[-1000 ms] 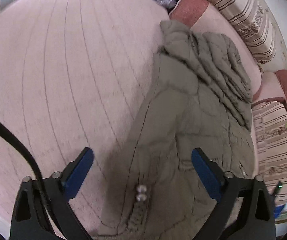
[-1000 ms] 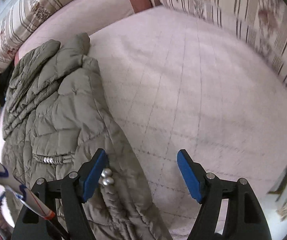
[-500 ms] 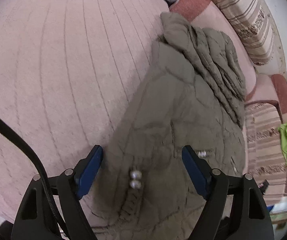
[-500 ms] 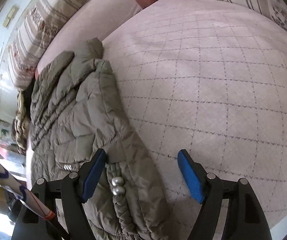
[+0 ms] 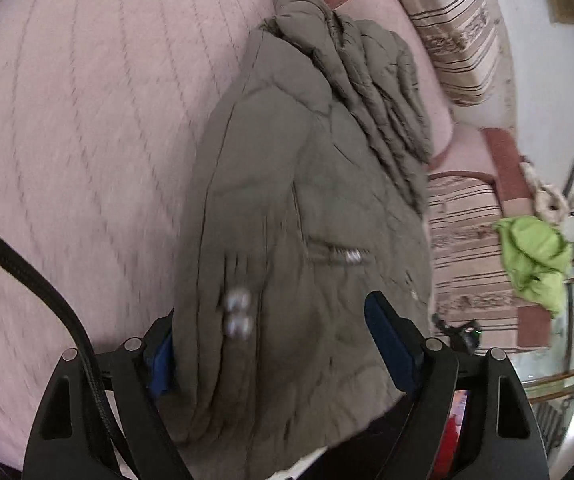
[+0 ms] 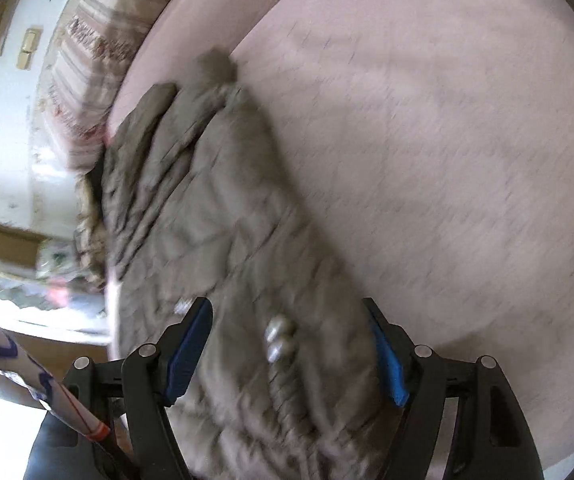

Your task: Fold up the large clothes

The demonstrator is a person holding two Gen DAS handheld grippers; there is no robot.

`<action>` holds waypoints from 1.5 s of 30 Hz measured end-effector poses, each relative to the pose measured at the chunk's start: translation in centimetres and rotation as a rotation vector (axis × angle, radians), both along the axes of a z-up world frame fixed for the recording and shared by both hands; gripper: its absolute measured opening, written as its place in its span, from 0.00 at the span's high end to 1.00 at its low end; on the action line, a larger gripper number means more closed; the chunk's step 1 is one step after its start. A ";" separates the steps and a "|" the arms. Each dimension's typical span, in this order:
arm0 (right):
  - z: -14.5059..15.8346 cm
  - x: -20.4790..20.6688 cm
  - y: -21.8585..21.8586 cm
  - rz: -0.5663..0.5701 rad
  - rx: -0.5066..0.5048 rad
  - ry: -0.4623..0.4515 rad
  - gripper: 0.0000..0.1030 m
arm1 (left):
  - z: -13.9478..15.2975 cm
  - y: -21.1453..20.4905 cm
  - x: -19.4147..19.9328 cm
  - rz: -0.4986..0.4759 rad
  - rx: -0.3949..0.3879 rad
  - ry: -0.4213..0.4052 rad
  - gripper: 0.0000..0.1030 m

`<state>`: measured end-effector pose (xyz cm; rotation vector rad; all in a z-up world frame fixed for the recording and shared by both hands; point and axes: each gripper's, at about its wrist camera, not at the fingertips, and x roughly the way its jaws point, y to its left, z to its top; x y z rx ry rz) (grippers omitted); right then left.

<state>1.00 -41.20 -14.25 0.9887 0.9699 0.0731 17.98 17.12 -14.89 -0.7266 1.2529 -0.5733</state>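
Observation:
An olive quilted jacket (image 5: 311,184) lies folded lengthwise on a pink quilted bed cover (image 5: 87,120), with two pearl beads (image 5: 237,314) on a braided trim. My left gripper (image 5: 283,344) is open and its jaws straddle the jacket's near end. In the right wrist view the same jacket (image 6: 215,216) fills the space between the open jaws of my right gripper (image 6: 287,352), beads (image 6: 279,338) between them. Both views are motion-blurred.
Striped cushions (image 5: 455,40) and a sofa edge line the far side of the bed. A lime-green garment (image 5: 535,256) lies on the sofa at right. A black cable (image 5: 27,272) crosses the left wrist view. A wall and floor clutter show at left (image 6: 27,240).
Both grippers have moved forward over the jacket's near end, so the fabric now lies between each pair of open jaws. The views have tilted up towards the cushions.

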 end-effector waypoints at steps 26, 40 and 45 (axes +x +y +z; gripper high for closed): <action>-1.3 -4.6 6.1 0.052 0.108 -0.060 0.36 | -1.4 -2.2 -2.8 0.007 0.023 -0.027 0.21; 2.1 -4.1 9.2 0.010 -0.104 -0.038 0.76 | 2.1 -6.0 -3.9 0.036 0.420 -0.038 0.80; 6.3 -5.6 10.1 0.066 -0.163 -0.113 0.79 | 5.6 -5.2 -5.8 0.043 0.409 -0.096 0.82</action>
